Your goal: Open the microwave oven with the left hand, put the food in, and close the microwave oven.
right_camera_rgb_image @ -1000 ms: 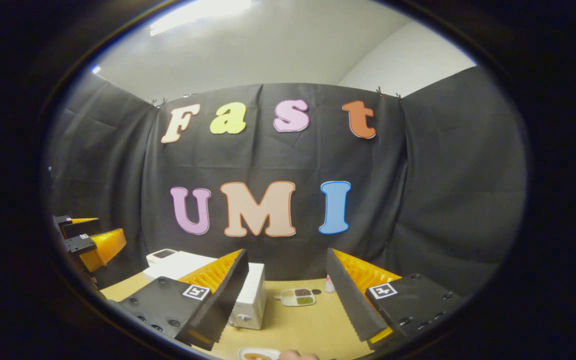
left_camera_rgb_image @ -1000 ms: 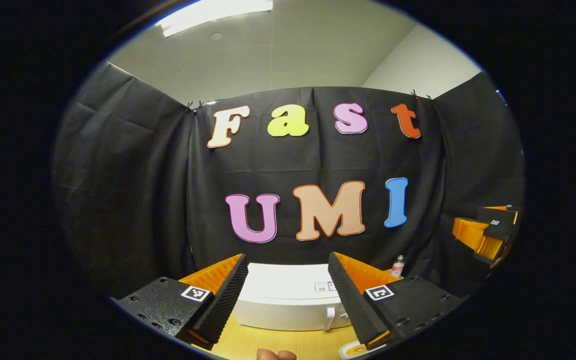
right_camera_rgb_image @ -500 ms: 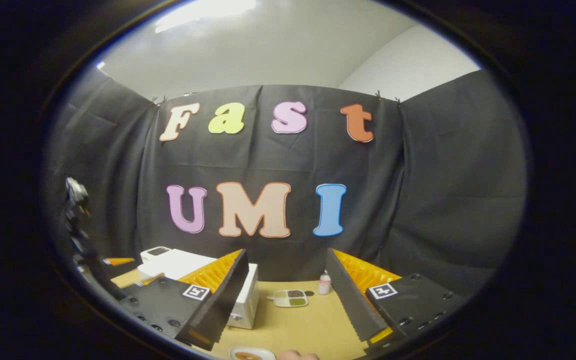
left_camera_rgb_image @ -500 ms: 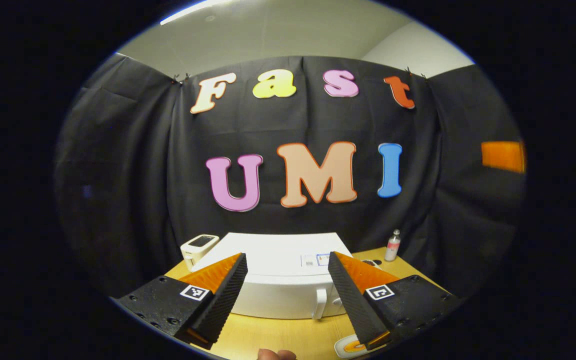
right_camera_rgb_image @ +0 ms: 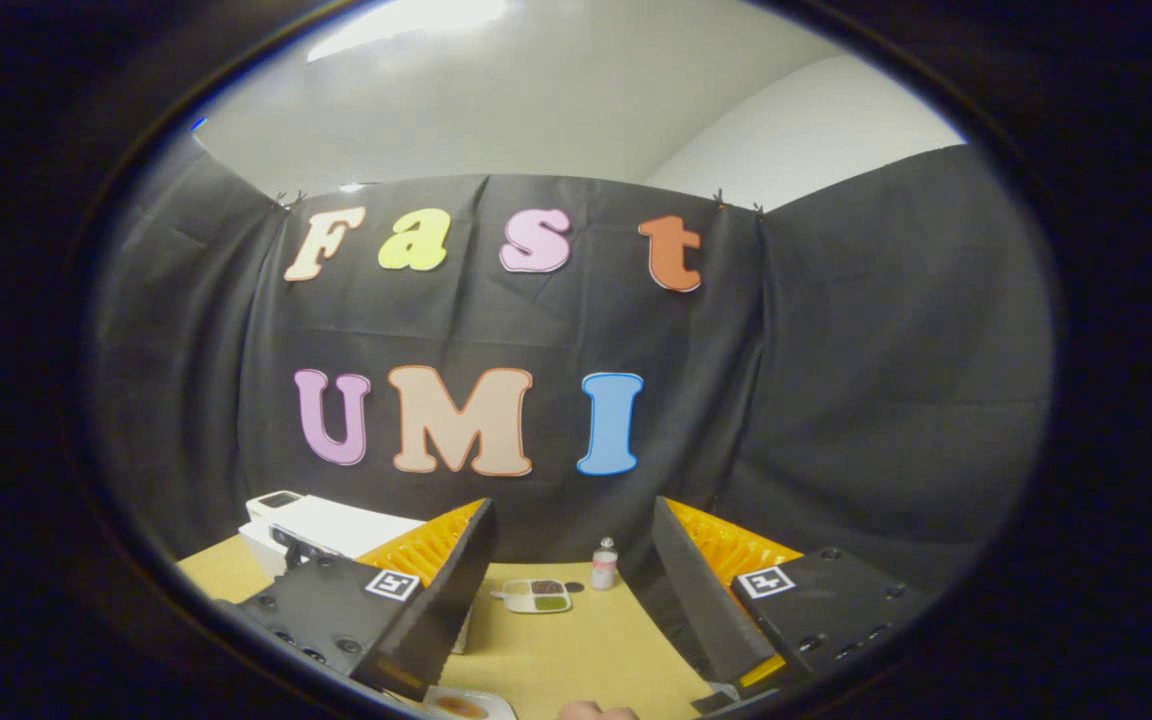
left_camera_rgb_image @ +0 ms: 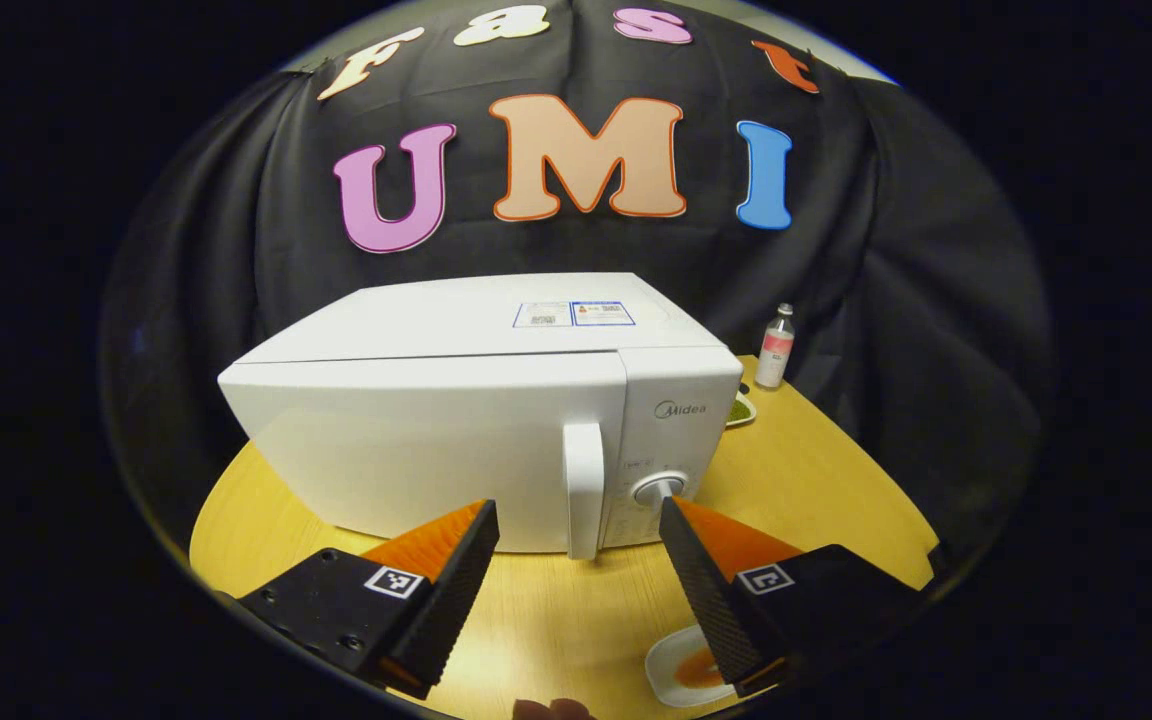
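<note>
- Centre of the left gripper view: white microwave oven (left_camera_rgb_image: 476, 420) on a yellow wood table (left_camera_rgb_image: 816, 470), door shut, upright door handle (left_camera_rgb_image: 583, 490) at mid-frame w/ a round knob (left_camera_rgb_image: 658, 488) just to its right.
- Bottom of same view: left gripper (left_camera_rgb_image: 578, 575) held wide open, nothing between the fingers; handle sits in the gap above the tips, apart from both.
- Lower right, same view: white plate (left_camera_rgb_image: 671, 665) w/ orange food on it, on the table, partly behind the right-side finger. Can't tell what the food is.
- Right of the oven, upper-mid right: small bottle (left_camera_rgb_image: 776, 347) w/ pink label, upright near the table's back edge, by the black cloth.
- Behind the oven's right corner: edge of a small dish (left_camera_rgb_image: 739, 409), mostly hidden.
- Bottom edge: a bit of a fingertip (left_camera_rgb_image: 551, 709) of the person's hand.
- Bottom of the right gripper view: right gripper (right_camera_rgb_image: 569, 590) also wide open, empty, up above the table.
- Between its fingers, farther back: divided tray (right_camera_rgb_image: 536, 595) w/ dark, pale & green fillings, the bottle just right of it.
- Lower left, right gripper view: the oven, partly behind the left-side finger; a small white device (right_camera_rgb_image: 271, 503) w/ a dark top beyond it.
- Bottom edge, right gripper view: rim of the plate w/ the orange food.
</note>
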Available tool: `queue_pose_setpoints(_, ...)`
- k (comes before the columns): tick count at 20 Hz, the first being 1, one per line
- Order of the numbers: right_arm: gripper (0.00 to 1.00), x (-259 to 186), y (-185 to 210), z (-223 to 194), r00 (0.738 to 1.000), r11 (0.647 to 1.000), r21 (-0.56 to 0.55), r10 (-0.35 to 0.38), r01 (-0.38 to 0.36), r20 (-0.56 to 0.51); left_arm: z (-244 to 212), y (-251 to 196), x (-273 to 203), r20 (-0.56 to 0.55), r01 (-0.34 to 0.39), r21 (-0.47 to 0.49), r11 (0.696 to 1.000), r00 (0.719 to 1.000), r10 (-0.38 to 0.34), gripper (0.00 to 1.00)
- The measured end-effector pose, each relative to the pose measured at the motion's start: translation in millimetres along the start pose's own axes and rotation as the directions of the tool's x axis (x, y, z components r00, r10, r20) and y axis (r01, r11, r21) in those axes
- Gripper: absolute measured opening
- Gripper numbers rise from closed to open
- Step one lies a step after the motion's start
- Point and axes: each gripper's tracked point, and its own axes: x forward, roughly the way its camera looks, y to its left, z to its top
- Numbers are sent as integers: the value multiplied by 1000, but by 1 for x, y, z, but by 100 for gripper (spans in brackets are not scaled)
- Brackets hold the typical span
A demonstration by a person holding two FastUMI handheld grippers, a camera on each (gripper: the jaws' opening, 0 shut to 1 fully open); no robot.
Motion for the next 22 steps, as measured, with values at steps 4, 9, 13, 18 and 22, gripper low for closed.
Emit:
queue_pose_setpoints(4,96,-4,-9,2,1000,1000,-7,-22,22,10,-2,3,26,-24,-14,-1,1000,1000,14,98)
queue_pose_setpoints(9,96,-6,-15,1,999,999,5,-32,32,0,-10,2,43,-45,3,1,1000,999,-3,94)
queue_pose_setpoints(13,96,-8,-17,5,999,999,3,-41,41,9,-18,0,46,-78,4,-25,1000,997,-6,32)
queue_pose_setpoints(18,96,-12,-18,4,999,999,5,-44,44,7,-19,0,47,-36,66,29,997,997,-65,12)
queue_pose_setpoints(22,96,-14,-13,3,999,999,2,-33,33,3,-18,-1,46,-31,82,18,996,996,-81,10)
